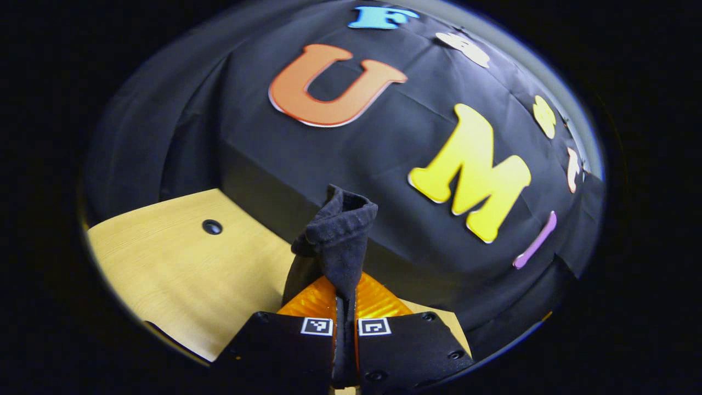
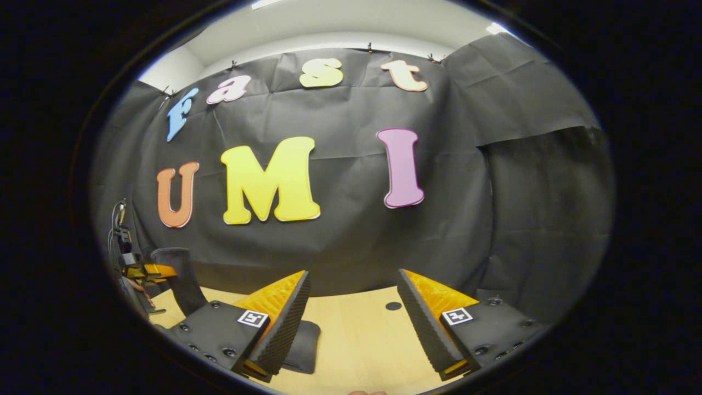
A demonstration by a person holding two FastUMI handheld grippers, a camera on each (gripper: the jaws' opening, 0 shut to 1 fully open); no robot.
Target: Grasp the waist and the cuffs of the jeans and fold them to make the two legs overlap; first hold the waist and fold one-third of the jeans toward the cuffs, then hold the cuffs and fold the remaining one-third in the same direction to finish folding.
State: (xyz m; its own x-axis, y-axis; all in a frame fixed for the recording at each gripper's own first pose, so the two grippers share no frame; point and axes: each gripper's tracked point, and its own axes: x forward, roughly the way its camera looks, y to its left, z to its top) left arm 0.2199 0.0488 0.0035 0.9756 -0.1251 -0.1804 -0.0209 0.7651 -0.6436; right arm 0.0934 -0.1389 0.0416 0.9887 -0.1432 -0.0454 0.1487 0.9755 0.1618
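My left gripper [image 1: 345, 285] is shut on a bunched fold of the dark jeans [image 1: 338, 236], which stands up past its fingertips above the wooden table [image 1: 181, 269]. Which part of the jeans it holds I cannot tell. In the right gripper view my right gripper [image 2: 354, 277] is open, with nothing between its fingers, low over the table [image 2: 362, 334]. Far to the left there, the left gripper [image 2: 143, 270] holds a dark strip of jeans [image 2: 184, 282] lifted off the table. Another bit of the jeans lies flat behind my right gripper's left finger [image 2: 279, 321].
The black cloth wall [image 2: 340, 236] stands close behind the table. A small round hole [image 2: 393, 305] sits in the tabletop ahead of my right gripper, and another hole [image 1: 212, 226] shows in the left gripper view. Cables [image 2: 118, 230] hang at the far left.
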